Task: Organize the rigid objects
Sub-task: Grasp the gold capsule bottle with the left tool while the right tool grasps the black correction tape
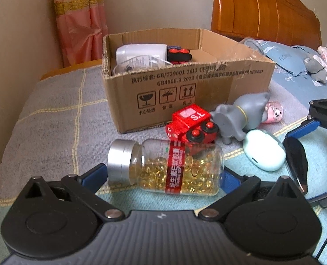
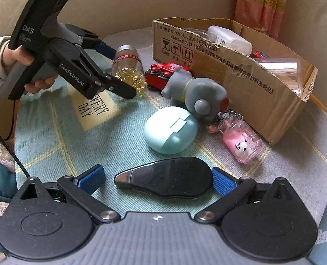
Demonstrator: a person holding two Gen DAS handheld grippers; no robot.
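A clear pill bottle (image 1: 174, 167) with a silver cap and red label lies on its side on the bed. My left gripper (image 1: 163, 176) is open with one finger at each end of it; the gripper also shows in the right wrist view (image 2: 117, 70) around the bottle (image 2: 128, 66). My right gripper (image 2: 159, 178) is open around a flat black teardrop-shaped object (image 2: 170, 176), its right pad (image 2: 223, 181) at the object's wide end. A cardboard box (image 1: 174, 88) behind holds a white container (image 1: 141, 53) and a toy.
A red toy truck (image 1: 192, 125), a grey elephant figure (image 2: 192, 88), a mint-green case (image 2: 170, 130) and a pink panda keychain (image 2: 242, 143) lie between the grippers and the box (image 2: 251, 77). A wooden headboard (image 1: 262, 11) stands at the right.
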